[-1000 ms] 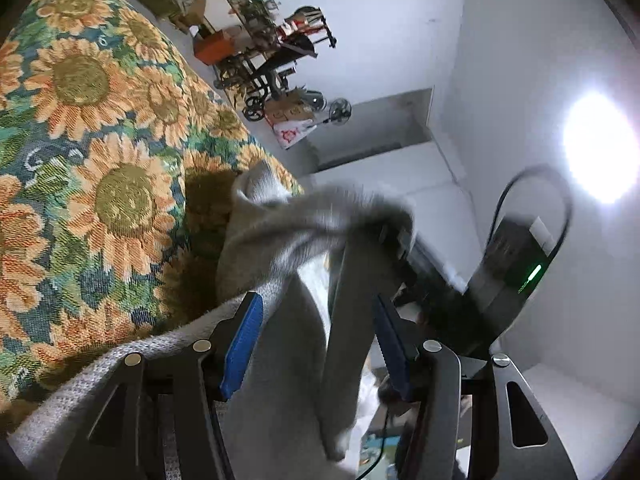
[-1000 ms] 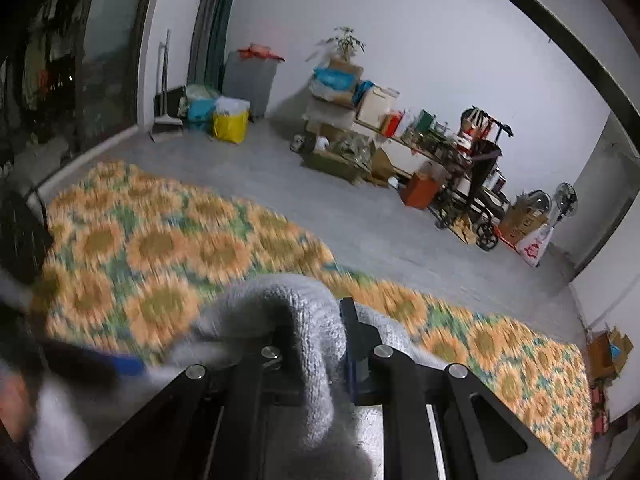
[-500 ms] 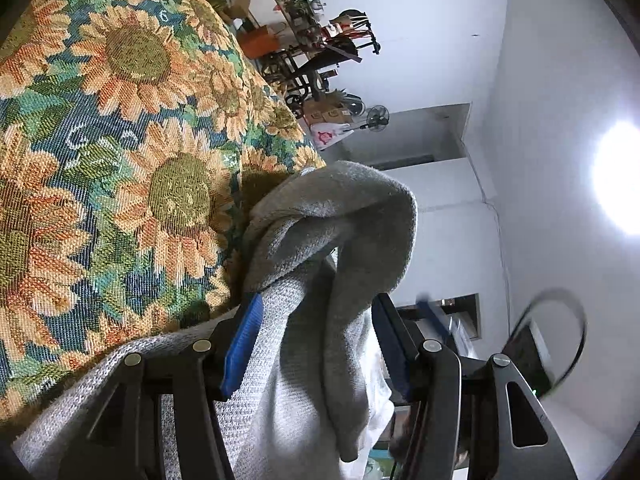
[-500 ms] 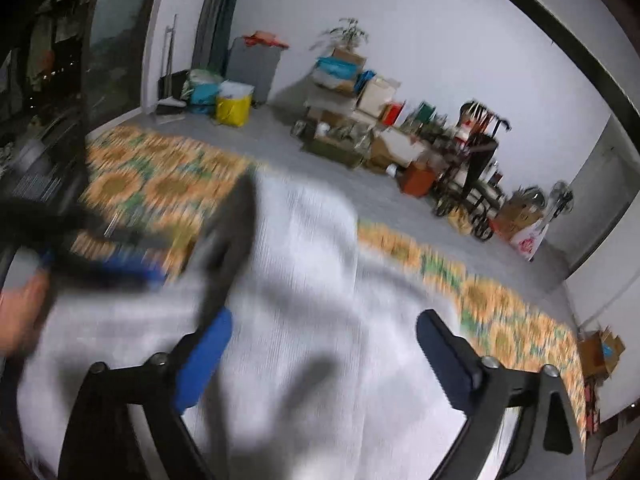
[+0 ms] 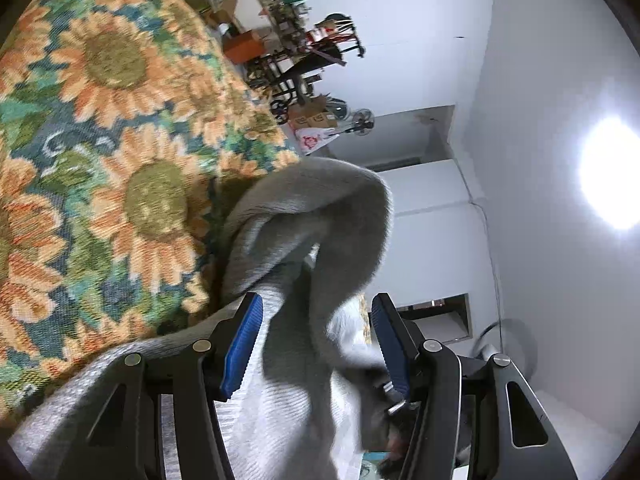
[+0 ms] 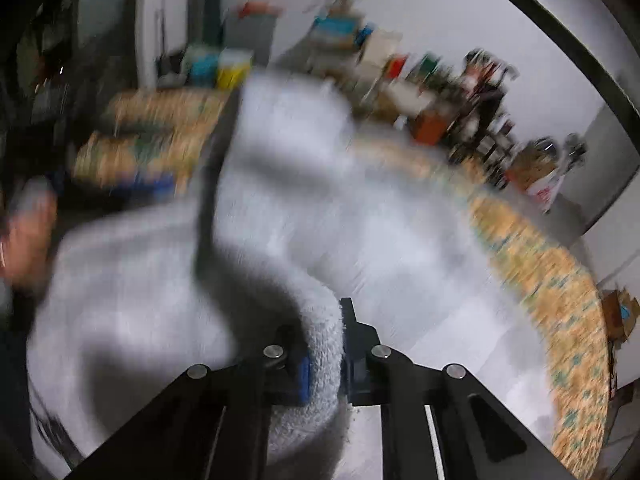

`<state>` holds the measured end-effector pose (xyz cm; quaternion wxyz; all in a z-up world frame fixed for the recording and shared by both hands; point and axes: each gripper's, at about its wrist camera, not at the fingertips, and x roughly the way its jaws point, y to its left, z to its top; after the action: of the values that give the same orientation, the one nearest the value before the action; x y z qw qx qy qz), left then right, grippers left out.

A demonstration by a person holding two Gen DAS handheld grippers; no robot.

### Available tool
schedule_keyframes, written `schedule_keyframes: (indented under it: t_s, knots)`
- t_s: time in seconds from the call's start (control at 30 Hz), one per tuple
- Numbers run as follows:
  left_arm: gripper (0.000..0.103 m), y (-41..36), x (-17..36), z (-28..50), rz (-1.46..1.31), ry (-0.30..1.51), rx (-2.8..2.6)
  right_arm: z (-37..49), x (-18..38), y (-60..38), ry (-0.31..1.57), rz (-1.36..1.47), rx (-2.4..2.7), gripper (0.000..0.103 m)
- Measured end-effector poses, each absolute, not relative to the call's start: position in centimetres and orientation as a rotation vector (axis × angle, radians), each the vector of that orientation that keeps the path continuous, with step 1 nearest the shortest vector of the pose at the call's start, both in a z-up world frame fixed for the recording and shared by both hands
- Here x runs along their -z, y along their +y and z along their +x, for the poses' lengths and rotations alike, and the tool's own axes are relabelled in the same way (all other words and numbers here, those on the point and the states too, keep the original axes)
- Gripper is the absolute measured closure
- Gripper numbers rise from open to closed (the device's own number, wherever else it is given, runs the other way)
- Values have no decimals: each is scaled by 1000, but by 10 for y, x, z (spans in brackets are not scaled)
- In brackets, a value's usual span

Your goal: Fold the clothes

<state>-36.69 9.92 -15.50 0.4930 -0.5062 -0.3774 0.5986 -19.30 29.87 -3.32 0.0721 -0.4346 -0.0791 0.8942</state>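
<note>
A sunflower-patterned cloth point(image 5: 120, 152) covers the work surface; beyond it stand white walls point(image 5: 420, 0) and shelves of clutter point(image 5: 288, 8). A grey knitted garment point(image 5: 312, 216) lies bunched on the cloth. Left gripper point(image 5: 316, 344): jaws parting, a fold of the garment draped loosely between the blue pads point(image 5: 242, 344). Right gripper point(image 6: 324, 364): jaws closing, pinched on a thick roll of the garment point(image 6: 320, 344); this view is blurred.
</note>
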Motion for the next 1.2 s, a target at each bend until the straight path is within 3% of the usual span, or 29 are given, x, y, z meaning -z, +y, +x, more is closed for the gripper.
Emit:
schedule_keyframes:
  t_s: [0.07, 0.17, 0.2, 0.23, 0.27, 0.3, 0.43, 0.7, 0.8, 0.83, 0.87, 0.9, 0.93, 1.0, 1.2]
  knots:
    - [32, 99, 149, -365, -1192, -919, -1477, -198, -9, 316, -130, -1114, -2741, 90]
    - [30, 99, 139, -357, -1121, -962, -1554, -210, -47, 355, -14, -848, -2584, 85]
    - [30, 101, 137, -355, -1107, -969, -1566, -214, -56, 368, 14, -775, -2503, 76]
    - [30, 101, 134, -351, -1093, -960, -1574, -221, -56, 378, 15, -759, -2388, 48]
    - [30, 103, 132, -350, -1086, -951, -1586, -226, -53, 386, 16, -768, -2291, 30]
    - [30, 105, 131, -348, -1079, -941, -1598, -229, -49, 388, 23, -792, -2261, 27]
    - [30, 104, 137, -345, -1098, -931, -1609, -232, -25, 364, 7, -916, -2438, 23]
    - [30, 111, 144, -358, -1113, -1005, -1583, -244, 70, 293, -529, -1180, -2408, 27]
    - [30, 113, 145, -359, -1114, -1000, -1579, -266, 84, 301, -620, -1120, -2289, 20]
    - [30, 113, 146, -360, -1115, -1003, -1575, -276, 87, 305, -607, -1120, -2278, 20]
    - [30, 113, 146, -360, -1115, -1005, -1571, -283, 89, 308, -555, -1134, -2302, 29]
    - [30, 113, 147, -361, -1115, -1008, -1567, -289, 89, 312, -495, -1150, -2333, 45]
    - [30, 109, 147, -360, -1113, -1016, -1567, -291, 83, 316, -399, -1165, -2387, 82]
    - [30, 104, 147, -360, -1105, -1023, -1569, -286, 57, 319, -192, -1156, -2472, 89]
    - [30, 89, 145, -361, -1026, -1091, -1469, -231, -43, 253, -162, -974, -2897, 91]
